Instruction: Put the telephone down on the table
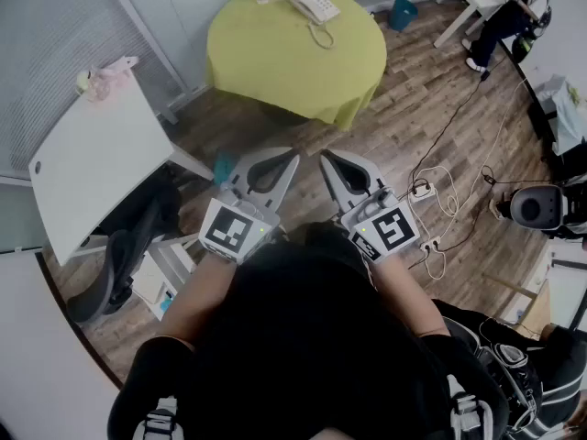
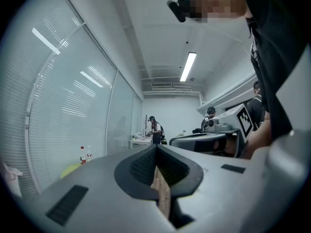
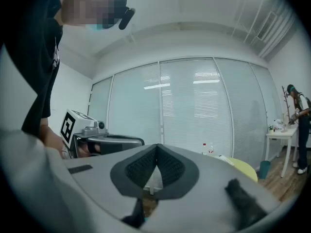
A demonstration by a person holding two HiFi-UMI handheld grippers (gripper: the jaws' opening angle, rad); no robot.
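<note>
Left gripper (image 1: 290, 159): jaws closed tip to tip, nothing held.
Right gripper (image 1: 325, 159): jaws closed, nothing held.
Task object: white corded desk telephone (image 1: 314, 4) is seen resting on round yellow-green clothed table (image 1: 275, 58), well apart from the 2 grippers.

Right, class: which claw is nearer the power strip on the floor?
Right. The right claw is just left of the power strip; the left claw lies further left again.

No words, numbers or brand names can be read anywhere. The only signs are black-and-white square markers (image 1: 229, 230), one atop the left gripper (image 1: 290, 163), one atop the right gripper (image 1: 326, 163).
</note>
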